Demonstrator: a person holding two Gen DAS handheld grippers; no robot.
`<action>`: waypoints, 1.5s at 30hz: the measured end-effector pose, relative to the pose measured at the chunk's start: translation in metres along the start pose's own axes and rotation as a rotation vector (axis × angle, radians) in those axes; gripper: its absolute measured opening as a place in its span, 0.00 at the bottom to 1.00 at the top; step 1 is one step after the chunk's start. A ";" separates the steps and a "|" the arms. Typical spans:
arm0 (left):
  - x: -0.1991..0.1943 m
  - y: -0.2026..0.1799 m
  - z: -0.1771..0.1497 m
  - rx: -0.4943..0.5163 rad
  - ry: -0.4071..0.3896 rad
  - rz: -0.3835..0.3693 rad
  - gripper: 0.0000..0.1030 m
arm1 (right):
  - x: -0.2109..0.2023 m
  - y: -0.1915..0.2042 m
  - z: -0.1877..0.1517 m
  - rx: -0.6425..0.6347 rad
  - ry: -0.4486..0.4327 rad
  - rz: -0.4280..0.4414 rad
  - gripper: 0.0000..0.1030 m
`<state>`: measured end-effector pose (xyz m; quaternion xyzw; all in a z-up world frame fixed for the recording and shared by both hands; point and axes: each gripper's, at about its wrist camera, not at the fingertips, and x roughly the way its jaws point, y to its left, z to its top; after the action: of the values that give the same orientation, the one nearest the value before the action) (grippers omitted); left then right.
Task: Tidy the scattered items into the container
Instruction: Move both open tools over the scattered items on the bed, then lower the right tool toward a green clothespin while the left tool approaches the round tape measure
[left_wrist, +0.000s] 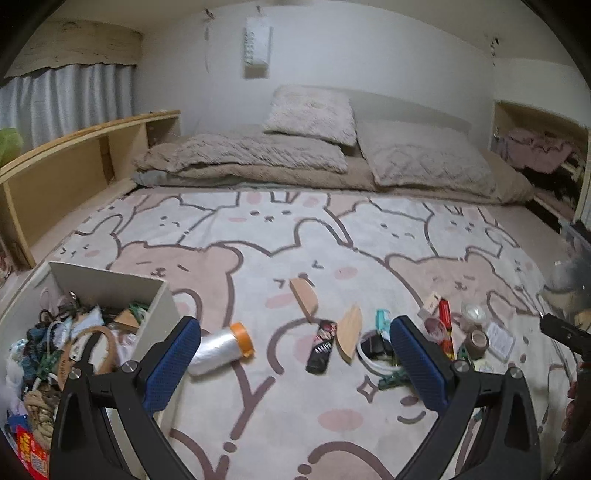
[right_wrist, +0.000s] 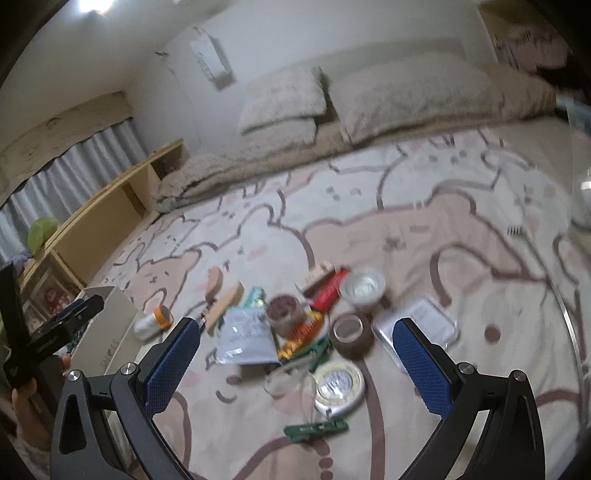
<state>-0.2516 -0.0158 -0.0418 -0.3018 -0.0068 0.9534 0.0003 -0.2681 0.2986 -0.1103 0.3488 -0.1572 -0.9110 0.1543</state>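
Risks first, as a guess: the R view is blurred, so closing now could land between targets and nudge the heap instead of gripping. Flat stuff like the foil pouch (right_wrist: 248, 339) and clear lidded tray (right_wrist: 419, 326) lies flush on the soft rug (left_wrist: 295, 424), so the pads may slide over it or pinch rug fabric. The container (left_wrist: 107, 284) at the rug's left edge is already piled high w/ cords and odds; a careless drop could spill over its wall.

Left gripper (left_wrist: 295, 354): jaws wide apart, nothing between them, touching nothing, hovering over the rug just right of the container. Nearest ahead: plastic-film roll w/ orange end (left_wrist: 221, 347), black packet (left_wrist: 322, 345), wood pieces (left_wrist: 304, 298).

Right gripper (right_wrist: 295, 354): also spread wide, empty, above the main heap, which sits toward the rug's right side: brown tape roll (right_wrist: 351, 334), white tape roll (right_wrist: 338, 384), green clip (right_wrist: 316, 430), plastic cup (right_wrist: 364, 288). The heap is well apart from the container.
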 end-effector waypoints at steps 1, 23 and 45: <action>0.003 -0.003 -0.003 0.004 0.011 -0.006 1.00 | 0.004 -0.003 -0.003 0.011 0.016 -0.001 1.00; 0.023 -0.024 -0.038 0.033 0.139 -0.124 1.00 | 0.097 0.022 -0.061 -0.218 0.304 -0.055 1.00; 0.029 -0.017 -0.050 0.042 0.202 -0.119 1.00 | 0.069 0.122 -0.122 -0.421 0.534 0.513 1.00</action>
<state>-0.2460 0.0020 -0.0994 -0.3952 -0.0044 0.9164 0.0638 -0.2128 0.1399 -0.1887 0.4828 -0.0040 -0.7330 0.4793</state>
